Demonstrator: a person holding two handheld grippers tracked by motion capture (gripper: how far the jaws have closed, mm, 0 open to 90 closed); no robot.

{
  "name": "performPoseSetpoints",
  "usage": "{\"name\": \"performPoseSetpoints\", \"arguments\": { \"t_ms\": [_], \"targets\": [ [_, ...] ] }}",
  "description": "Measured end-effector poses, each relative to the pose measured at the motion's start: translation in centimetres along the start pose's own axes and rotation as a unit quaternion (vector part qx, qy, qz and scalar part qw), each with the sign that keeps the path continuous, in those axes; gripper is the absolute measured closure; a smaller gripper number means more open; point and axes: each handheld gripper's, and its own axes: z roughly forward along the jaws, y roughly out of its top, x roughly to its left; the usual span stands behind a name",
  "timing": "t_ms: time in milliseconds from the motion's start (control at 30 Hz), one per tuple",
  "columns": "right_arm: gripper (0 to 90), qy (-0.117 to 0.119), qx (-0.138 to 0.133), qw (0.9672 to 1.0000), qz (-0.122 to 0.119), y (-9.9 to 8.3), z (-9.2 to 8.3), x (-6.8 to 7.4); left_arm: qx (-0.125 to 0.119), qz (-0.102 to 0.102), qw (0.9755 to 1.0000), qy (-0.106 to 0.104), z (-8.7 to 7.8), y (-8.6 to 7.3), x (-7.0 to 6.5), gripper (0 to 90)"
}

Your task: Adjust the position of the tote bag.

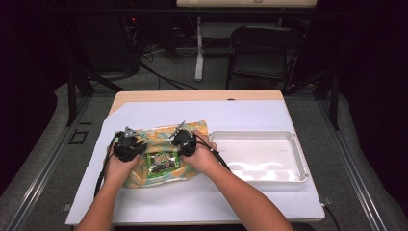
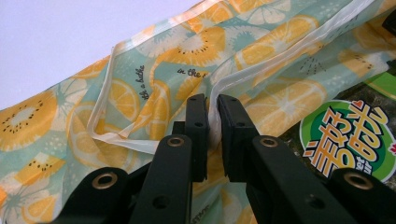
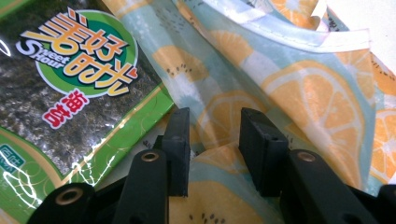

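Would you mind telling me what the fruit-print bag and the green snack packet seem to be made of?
The fruit-print bag looks like thin, soft plastic film: semi-translucent, creased, with clear welded seams. The green snack packet seems glossy printed foil or plastic, given its bright glints.

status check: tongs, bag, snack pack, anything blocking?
Left tongs pinching the fruit-print bag rim. Right tongs open over the bag, nothing gripped. Green snack pack lying on the bag. White tray alongside, nothing blocking.

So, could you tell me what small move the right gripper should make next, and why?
Probably close the right gripper on the bag's fabric near the rim. Its jaws stand open over the citrus-print bag beside the seaweed snack packet, while the left gripper is pinching the rim.
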Motion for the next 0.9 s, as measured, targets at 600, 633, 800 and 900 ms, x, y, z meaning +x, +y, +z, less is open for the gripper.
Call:
{"name": "performPoseSetpoints", "arguments": {
  "t_ms": [600,633,800,900],
  "targets": [
    [61.2,-0.010,0.015,0.9996,-0.022,-0.16,0.86,0.48,-0.005,-0.003,1.0000,0.001,0.13,-0.08,0.04,82.4],
    [62.4,-0.013,0.013,0.9996,-0.020,-0.13,0.86,0.47,-0.004,-0.003,1.0000,0.002,0.13,-0.08,0.03,82.5],
    [76.5,-0.010,0.008,0.9998,-0.017,0.03,0.79,0.47,-0.004,-0.003,1.0000,0.001,0.15,-0.09,0.02,82.3],
    [83.0,-0.004,0.006,0.9998,-0.017,0.10,0.70,0.57,-0.004,-0.003,1.0000,0.001,0.14,-0.09,0.03,82.2]
  ]
}}
